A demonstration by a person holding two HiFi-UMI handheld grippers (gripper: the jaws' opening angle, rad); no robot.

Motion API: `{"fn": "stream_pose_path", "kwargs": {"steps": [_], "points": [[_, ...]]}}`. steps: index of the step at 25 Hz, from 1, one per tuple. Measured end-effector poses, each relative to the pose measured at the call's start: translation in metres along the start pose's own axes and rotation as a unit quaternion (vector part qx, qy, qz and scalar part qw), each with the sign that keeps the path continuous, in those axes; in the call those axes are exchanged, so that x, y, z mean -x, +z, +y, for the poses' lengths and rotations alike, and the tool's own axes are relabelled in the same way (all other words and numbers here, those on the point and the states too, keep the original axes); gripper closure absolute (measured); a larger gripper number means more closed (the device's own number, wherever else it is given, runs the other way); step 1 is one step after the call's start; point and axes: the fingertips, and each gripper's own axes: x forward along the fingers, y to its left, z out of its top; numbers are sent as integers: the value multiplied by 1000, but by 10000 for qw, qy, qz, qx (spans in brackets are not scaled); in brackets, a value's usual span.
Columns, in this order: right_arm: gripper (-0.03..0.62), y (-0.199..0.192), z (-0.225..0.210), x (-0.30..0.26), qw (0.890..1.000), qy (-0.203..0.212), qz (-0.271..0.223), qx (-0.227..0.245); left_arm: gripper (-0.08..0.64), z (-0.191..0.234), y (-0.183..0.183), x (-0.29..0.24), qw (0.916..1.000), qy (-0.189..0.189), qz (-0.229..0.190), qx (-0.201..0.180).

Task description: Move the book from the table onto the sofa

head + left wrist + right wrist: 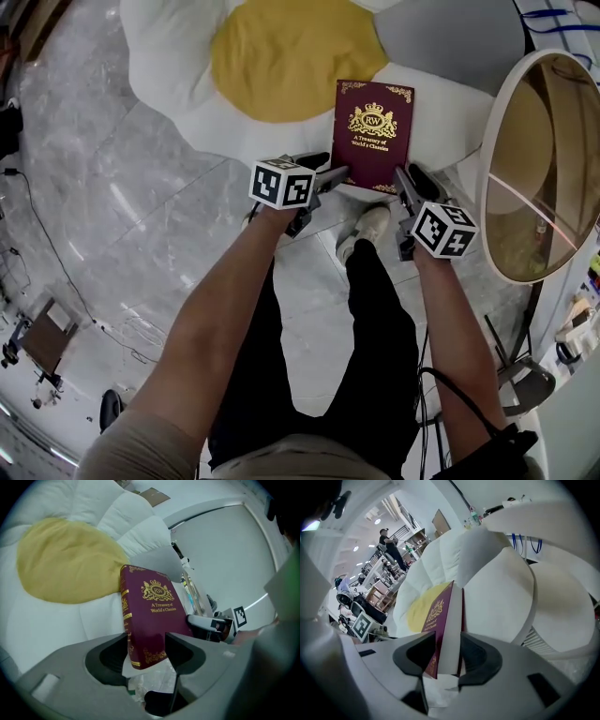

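Note:
A maroon book (375, 131) with gold lettering lies flat on a white petal of the daisy-shaped sofa (169, 66), just right of its yellow centre (281, 56). My left gripper (333, 173) is at the book's near left corner. In the left gripper view that corner of the book (152, 606) sits between the jaws, which are shut on it (146, 646). My right gripper (403, 178) is at the near right corner. In the right gripper view the book's edge (440, 616) stands between the jaws (448, 648), which are slightly parted and not pressing.
A round table (544, 159) with a white rim stands close on the right, next to the sofa. The person's shoe (366, 230) and legs are on the marble floor below the grippers. Far off, a person (391, 545) stands among shelves.

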Motion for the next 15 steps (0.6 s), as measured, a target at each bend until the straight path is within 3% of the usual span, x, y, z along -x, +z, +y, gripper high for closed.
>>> {"fn": "stream_pose_path", "kwargs": {"steps": [7, 12, 15], "points": [[435, 21, 39, 58, 9999, -36, 6, 128, 319, -55, 5, 61, 9993, 24, 233, -292], [545, 30, 105, 114, 9984, 220, 155, 504, 319, -121, 14, 122, 9970, -165, 315, -694], [568, 33, 144, 149, 9958, 273, 233, 836, 321, -162, 19, 159, 9938, -317, 344, -1009]]}}
